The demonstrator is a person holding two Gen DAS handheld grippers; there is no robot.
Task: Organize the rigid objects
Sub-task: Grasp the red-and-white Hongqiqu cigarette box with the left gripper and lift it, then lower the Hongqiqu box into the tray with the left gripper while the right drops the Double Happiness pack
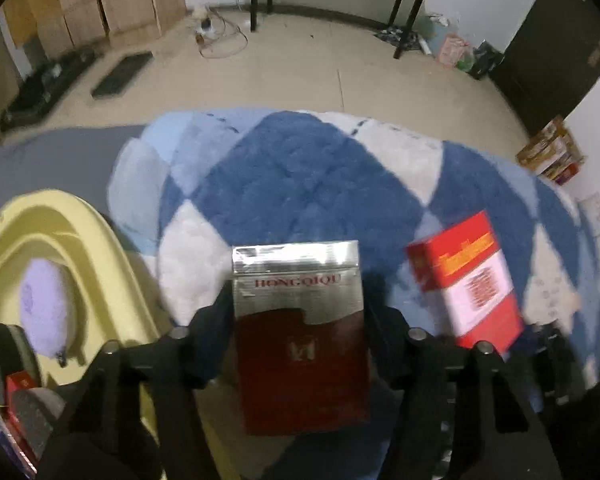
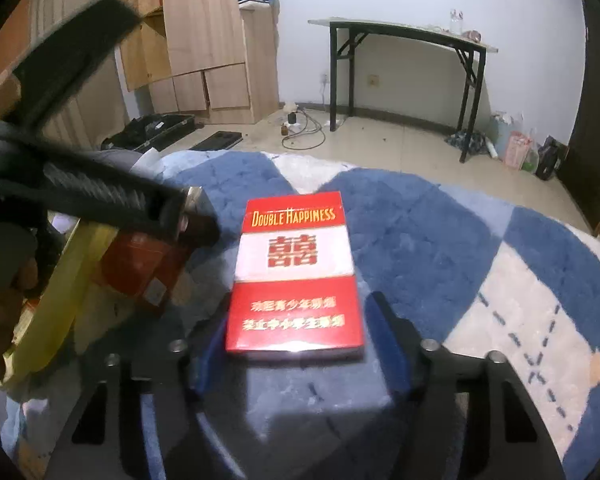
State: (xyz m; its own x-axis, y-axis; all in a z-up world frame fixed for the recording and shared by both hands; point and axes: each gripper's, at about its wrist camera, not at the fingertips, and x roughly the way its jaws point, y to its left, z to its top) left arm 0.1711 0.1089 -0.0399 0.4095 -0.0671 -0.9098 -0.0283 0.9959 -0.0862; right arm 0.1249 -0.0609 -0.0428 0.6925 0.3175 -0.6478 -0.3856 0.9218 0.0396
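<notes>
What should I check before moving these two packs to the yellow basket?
1. Left gripper shut on silver pack: ok.
2. Right gripper shut on red pack: ok.
3. Each pack centred between its fingers: ok.
4. Basket in view, left of silver pack: ok.
5. Free room in basket: cannot tell.
6. Grippers clear of each other: cannot tell; they work close together.

Left wrist view: close above the rug [image 1: 300, 184], angled steeply down, floor beyond at 12 o'clock. Right wrist view: close, lower tilt, facing the desk [image 2: 404, 32] at 12 o'clock. Shared: rug, red pack [image 1: 466, 280] [image 2: 296, 272].
</notes>
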